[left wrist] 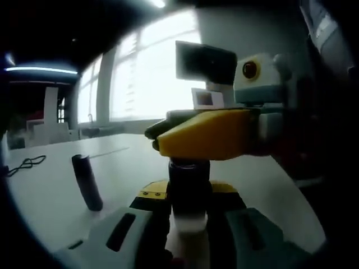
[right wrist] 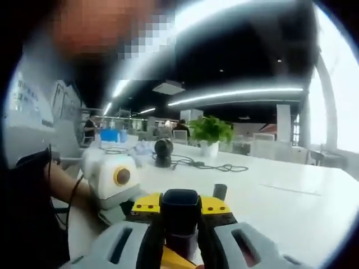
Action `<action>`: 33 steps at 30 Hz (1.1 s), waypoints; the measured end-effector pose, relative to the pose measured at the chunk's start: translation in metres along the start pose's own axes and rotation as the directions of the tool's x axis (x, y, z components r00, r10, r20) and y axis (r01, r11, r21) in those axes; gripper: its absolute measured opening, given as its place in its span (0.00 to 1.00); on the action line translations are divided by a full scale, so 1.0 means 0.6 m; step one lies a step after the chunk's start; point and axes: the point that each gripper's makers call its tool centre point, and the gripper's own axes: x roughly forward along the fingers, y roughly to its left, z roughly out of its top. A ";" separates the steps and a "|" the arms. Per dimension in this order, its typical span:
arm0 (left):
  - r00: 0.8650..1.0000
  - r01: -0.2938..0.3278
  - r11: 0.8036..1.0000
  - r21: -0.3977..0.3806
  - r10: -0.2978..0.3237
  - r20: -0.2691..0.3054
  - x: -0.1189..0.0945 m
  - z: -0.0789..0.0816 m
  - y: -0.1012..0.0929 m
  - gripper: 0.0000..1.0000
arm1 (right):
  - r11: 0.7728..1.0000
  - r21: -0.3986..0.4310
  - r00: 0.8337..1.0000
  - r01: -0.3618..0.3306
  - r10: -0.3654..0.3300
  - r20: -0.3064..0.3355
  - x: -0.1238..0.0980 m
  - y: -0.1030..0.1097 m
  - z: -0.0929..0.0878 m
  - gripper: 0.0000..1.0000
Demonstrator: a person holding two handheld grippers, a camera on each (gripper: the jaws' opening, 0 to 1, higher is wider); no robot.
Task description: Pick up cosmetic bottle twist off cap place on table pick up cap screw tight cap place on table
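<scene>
On the white table (left wrist: 56,196), a dark tube (left wrist: 87,182) stands well left of the action. The left gripper (left wrist: 188,216) clamps the cosmetic bottle (left wrist: 189,193) low on its pale body; the right gripper (right wrist: 179,224) pinches its dark cap (right wrist: 180,204). It looks light, rigid and slick, so grip squarely around the middle.
</scene>
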 end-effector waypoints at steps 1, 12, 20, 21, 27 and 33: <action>1.000 0.003 1.000 0.002 -0.003 0.000 0.000 0.000 -0.001 0.14 | 1.000 -0.001 1.000 -0.018 0.018 0.001 -0.001 0.001 0.000 0.16; 1.000 0.012 1.000 -0.003 -0.012 -0.003 0.000 -0.001 -0.002 0.14 | 0.988 -0.011 0.988 -0.154 0.154 0.011 0.002 0.039 0.006 0.16; 1.000 0.019 1.000 0.003 -0.019 -0.001 0.000 -0.001 -0.003 0.14 | 0.959 -0.034 0.960 -0.280 0.280 -0.006 0.004 0.051 0.008 0.16; 1.000 0.019 1.000 0.000 -0.019 -0.003 0.000 -0.001 -0.002 0.14 | 0.959 -0.031 0.959 -0.282 0.282 -0.005 0.005 0.051 0.008 0.16; 1.000 0.019 1.000 -0.003 -0.019 -0.004 0.001 -0.002 -0.002 0.14 | 0.949 -0.021 0.949 -0.315 0.315 0.001 0.005 0.052 0.008 0.16; 1.000 0.026 1.000 -0.006 -0.026 -0.005 0.001 -0.002 -0.004 0.14 | 0.921 -0.013 0.922 -0.388 0.388 0.003 0.003 0.051 0.007 0.16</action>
